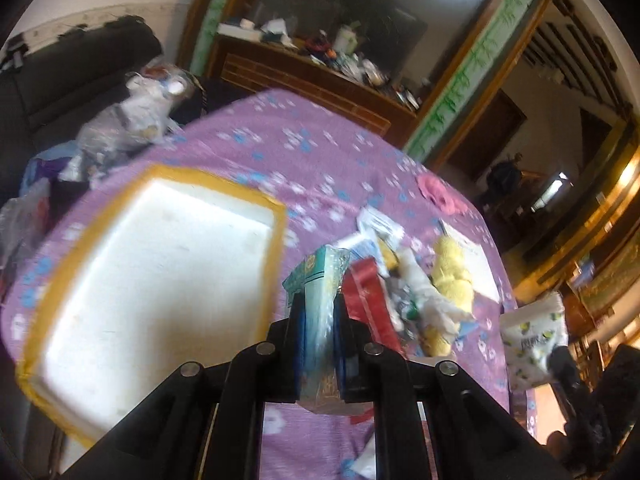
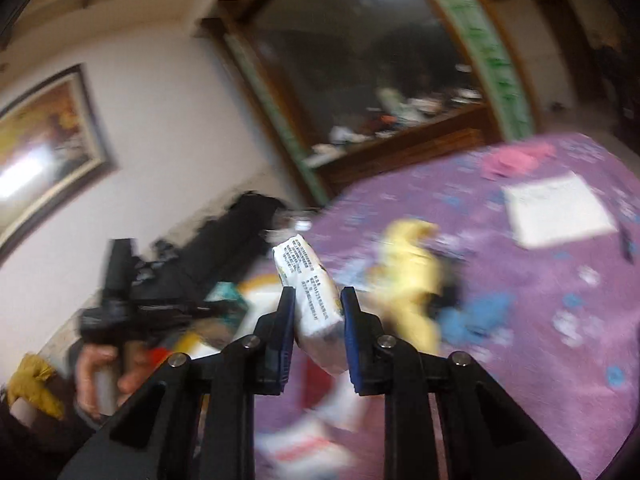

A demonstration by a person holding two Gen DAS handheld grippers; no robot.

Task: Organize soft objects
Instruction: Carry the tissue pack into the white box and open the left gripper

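While the teal pack (image 1: 318,308) is being squeezed in the left claw (image 1: 318,312) above the table (image 1: 320,152), and the white pack (image 2: 312,300) in the right claw (image 2: 318,312), either could be dropped beside the box (image 1: 276,236) if pinched loosely.

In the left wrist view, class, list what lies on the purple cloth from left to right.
White foam box with yellow-taped rim → teal packet held in the left gripper → red packet → yellow plush toy → white lemon-print pack held up at the right.
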